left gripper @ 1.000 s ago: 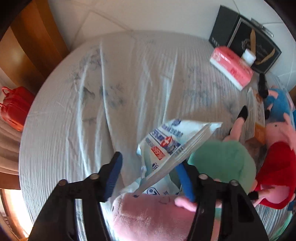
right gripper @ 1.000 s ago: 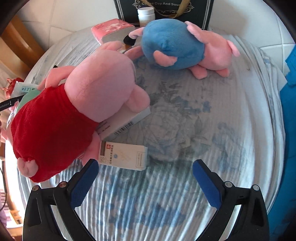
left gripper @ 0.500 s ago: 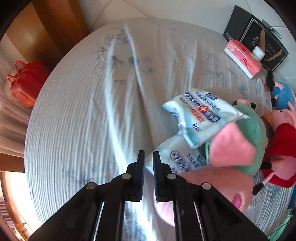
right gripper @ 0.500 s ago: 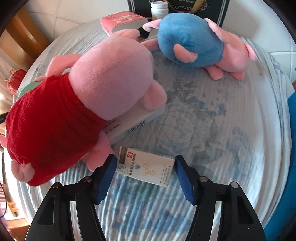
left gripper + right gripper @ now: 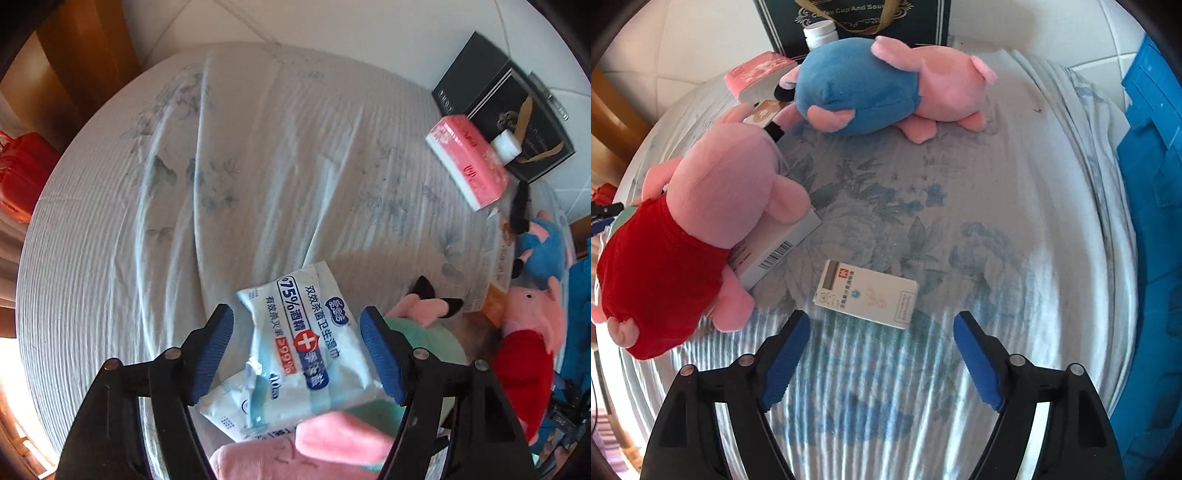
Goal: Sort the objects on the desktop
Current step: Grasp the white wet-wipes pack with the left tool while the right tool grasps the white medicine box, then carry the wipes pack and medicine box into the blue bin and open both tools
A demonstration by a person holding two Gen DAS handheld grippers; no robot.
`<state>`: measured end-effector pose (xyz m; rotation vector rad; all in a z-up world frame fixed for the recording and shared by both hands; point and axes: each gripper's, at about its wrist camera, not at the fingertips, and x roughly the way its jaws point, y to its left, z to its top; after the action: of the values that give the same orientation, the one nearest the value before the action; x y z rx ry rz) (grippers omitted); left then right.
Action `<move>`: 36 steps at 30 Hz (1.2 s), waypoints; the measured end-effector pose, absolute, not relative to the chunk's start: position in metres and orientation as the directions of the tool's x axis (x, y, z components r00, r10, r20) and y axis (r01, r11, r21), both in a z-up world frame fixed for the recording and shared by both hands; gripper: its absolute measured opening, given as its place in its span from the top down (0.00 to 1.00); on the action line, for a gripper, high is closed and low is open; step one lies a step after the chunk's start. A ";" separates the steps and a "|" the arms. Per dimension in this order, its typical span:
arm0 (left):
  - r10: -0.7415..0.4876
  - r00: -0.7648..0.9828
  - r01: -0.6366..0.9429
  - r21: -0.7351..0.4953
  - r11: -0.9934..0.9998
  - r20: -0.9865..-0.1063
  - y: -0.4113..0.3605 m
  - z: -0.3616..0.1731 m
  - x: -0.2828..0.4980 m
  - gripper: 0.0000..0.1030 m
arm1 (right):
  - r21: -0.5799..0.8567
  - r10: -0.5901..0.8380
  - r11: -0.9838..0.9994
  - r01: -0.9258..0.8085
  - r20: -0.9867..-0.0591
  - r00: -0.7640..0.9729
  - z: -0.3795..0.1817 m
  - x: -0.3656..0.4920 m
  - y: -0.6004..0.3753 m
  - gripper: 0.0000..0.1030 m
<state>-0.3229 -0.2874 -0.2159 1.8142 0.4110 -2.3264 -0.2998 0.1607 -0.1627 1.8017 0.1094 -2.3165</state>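
Between the left gripper's [image 5: 297,350] half-open fingers: a wet-wipes pack [image 5: 310,350], free of both pads.
It rests on a second pack and a green-and-pink plush toy [image 5: 417,343] at the bench's near edge; those fingers have just been opening. The right gripper [image 5: 881,354], also just widened and holding nothing, hovers near a small white box [image 5: 866,291]. Best to centre each item before closing, and keep the plush clear.
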 end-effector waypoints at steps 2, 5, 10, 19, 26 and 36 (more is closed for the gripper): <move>0.026 -0.206 0.267 -0.082 -0.960 -0.978 -0.284 -0.233 -0.328 0.31 | 0.064 -0.107 -0.981 0.182 -0.965 -0.240 -0.160 -0.301 0.170 0.21; 0.043 -0.207 0.267 -0.098 -0.959 -0.977 -0.289 -0.243 -0.328 0.40 | 0.055 -0.095 -0.984 0.171 -0.967 -0.235 -0.159 -0.305 0.177 0.21; 0.082 -0.186 0.236 -0.125 -0.964 -0.979 -0.291 -0.247 -0.315 0.47 | 0.048 -0.124 -0.945 0.322 -0.968 -0.220 -0.160 -0.307 0.152 0.21; 0.052 -0.202 0.251 -0.103 -0.962 -0.978 -0.289 -0.248 -0.312 0.60 | -0.007 -0.080 -0.861 0.509 -0.986 -0.148 -0.188 -0.319 0.117 0.36; -0.115 -0.295 0.287 0.027 -0.958 -0.949 -0.284 -0.207 -0.259 0.64 | -0.021 -0.074 -0.873 0.487 -0.982 -0.176 -0.182 -0.295 0.119 0.37; -0.184 -0.564 0.300 0.008 -0.954 -0.805 -0.238 -0.101 -0.148 0.64 | 0.010 -0.180 -0.921 0.390 -0.897 -0.404 -0.093 -0.235 0.143 0.37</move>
<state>-0.1475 -0.2379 -0.1013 1.2917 0.1887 -2.5518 -0.2348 0.1433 -0.0930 1.4721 0.2864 -2.3613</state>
